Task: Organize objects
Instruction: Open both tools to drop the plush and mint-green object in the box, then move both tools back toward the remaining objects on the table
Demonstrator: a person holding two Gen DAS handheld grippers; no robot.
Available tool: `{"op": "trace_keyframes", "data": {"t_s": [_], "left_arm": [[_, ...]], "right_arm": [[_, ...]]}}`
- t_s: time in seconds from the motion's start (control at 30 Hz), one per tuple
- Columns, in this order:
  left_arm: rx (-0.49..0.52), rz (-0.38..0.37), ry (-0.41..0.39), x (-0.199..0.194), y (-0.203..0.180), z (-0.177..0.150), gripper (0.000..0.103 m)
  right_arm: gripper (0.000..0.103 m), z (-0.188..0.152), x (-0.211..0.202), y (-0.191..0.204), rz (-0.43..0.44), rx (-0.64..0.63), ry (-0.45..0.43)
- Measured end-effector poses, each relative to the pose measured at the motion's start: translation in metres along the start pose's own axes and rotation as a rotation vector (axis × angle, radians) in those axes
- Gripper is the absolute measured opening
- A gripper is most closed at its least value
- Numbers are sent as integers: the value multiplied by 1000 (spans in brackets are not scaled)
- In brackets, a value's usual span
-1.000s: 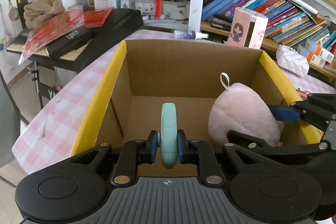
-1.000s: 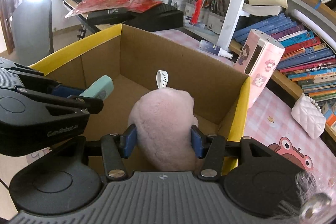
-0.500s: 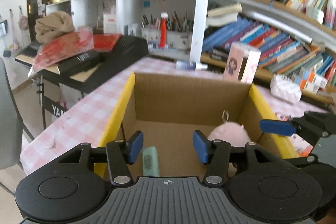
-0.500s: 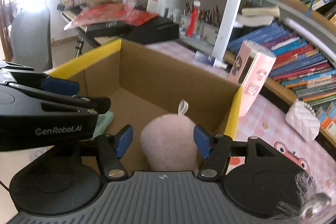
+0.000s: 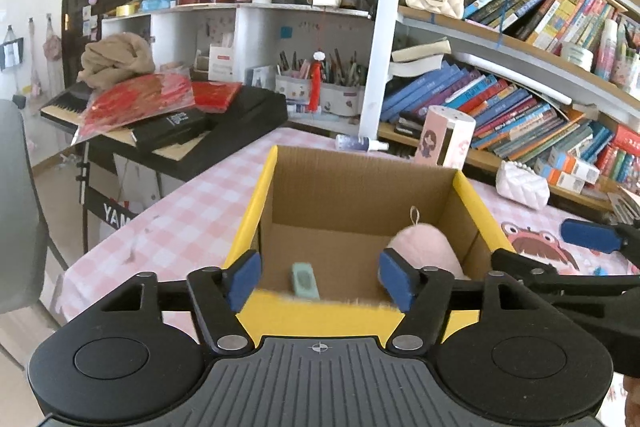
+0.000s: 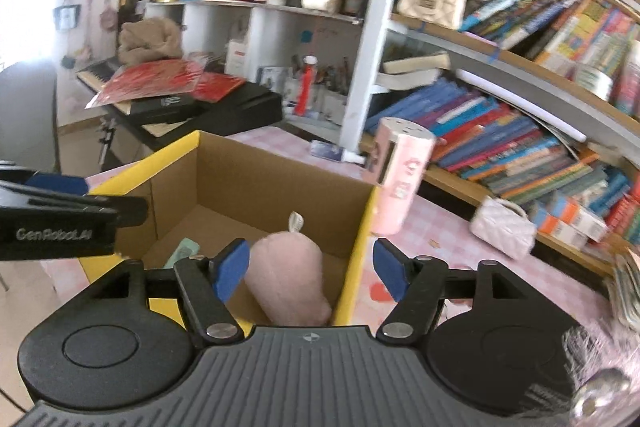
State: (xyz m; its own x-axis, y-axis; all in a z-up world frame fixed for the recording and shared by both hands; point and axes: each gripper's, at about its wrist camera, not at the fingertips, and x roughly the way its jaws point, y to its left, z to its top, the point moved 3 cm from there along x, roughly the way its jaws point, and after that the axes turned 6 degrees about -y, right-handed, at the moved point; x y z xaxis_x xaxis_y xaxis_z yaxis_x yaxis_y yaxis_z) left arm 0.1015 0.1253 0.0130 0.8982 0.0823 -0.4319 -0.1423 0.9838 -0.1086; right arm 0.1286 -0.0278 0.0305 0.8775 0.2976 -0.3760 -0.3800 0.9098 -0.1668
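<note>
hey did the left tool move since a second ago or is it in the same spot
Yes. The left tool has pulled back and up from the cardboard box: it was inside gripping the mint green item, which now lies on the box floor, jaws opening.

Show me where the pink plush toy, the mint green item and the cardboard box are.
pink plush toy [image 5: 420, 247]: left wrist view, on its fuzzy body.
mint green item [image 5: 305, 281]: left wrist view, on its top face.
cardboard box [image 5: 360, 187]: left wrist view, on the inner far wall.
</note>
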Motion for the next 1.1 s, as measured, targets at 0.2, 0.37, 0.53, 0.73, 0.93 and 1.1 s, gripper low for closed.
{"op": "trace_keyframes", "data": {"t_s": [0.2,0.37,0.53,0.73,0.93,1.1], "left_arm": [[15,6,21,-25,6,-20,85],[25,4,54,-45,11,-38,87],[54,-22,81,-60,12,-50,87],[77,-46,95,-74,12,-61,87],[90,-63,115,-83,11,-69,87],[107,-88,133,-90,5,-77,87]], "right_arm": [[79,-23,-25,6,-98,77,51],[84,-47,-43,15,-143,151,134],[88,-63,-64,26,-175,149,163],[89,-72,-83,33,-196,163,176],[89,-81,-101,37,-216,182,189],[90,-90,-114,37,-240,204,202]]}}
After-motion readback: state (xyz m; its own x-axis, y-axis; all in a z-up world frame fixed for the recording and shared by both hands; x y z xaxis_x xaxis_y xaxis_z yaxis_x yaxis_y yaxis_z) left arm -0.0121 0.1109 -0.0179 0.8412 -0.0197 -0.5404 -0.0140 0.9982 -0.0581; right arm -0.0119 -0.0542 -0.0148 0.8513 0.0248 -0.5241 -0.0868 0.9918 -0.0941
